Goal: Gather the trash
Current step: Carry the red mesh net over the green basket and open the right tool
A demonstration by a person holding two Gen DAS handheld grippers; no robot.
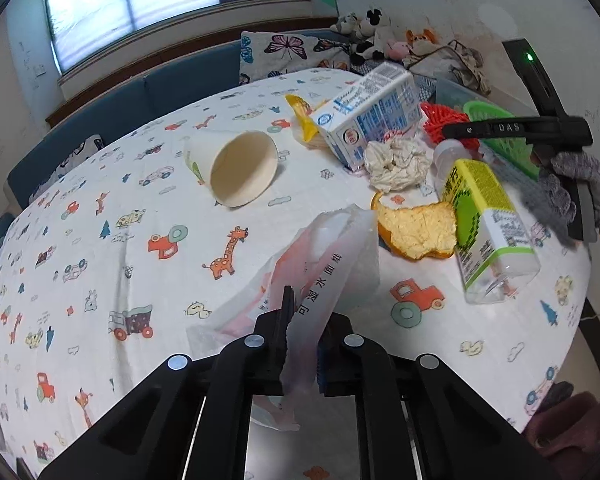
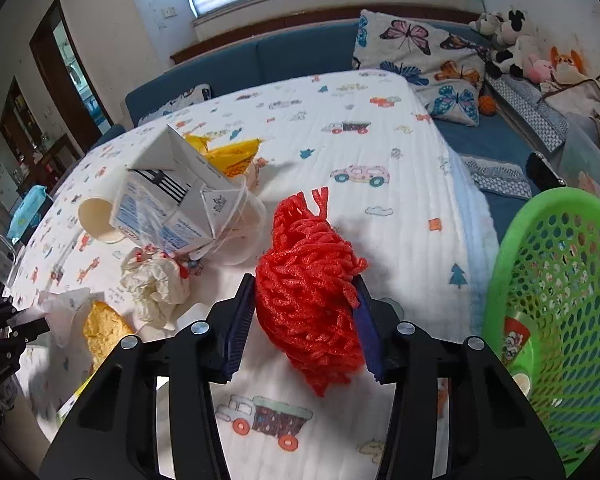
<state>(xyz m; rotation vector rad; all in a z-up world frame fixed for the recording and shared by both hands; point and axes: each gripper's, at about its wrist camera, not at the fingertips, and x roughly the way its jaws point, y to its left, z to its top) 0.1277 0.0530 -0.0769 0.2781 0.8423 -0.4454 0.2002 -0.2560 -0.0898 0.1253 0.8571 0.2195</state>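
My left gripper (image 1: 304, 344) is shut on a white plastic wrapper (image 1: 320, 264) with pink print, held above the table. My right gripper (image 2: 304, 316) is shut on a red foam net (image 2: 308, 300); it shows in the left wrist view (image 1: 440, 120) too. A green mesh basket (image 2: 556, 280) stands at the table's right edge, just right of the right gripper. On the cloth lie a paper cup (image 1: 240, 168) on its side, a milk carton (image 1: 368, 116), a crumpled tissue (image 1: 396, 164), an orange peel (image 1: 416, 232) and a green-labelled bottle (image 1: 488, 228).
A yellow wrapper (image 1: 304, 120) lies behind the carton. The table has a white cartoon-print cloth (image 1: 100, 280). A blue sofa (image 2: 260, 60) with butterfly cushions and plush toys runs behind it. The basket holds a red-labelled item (image 2: 516, 344).
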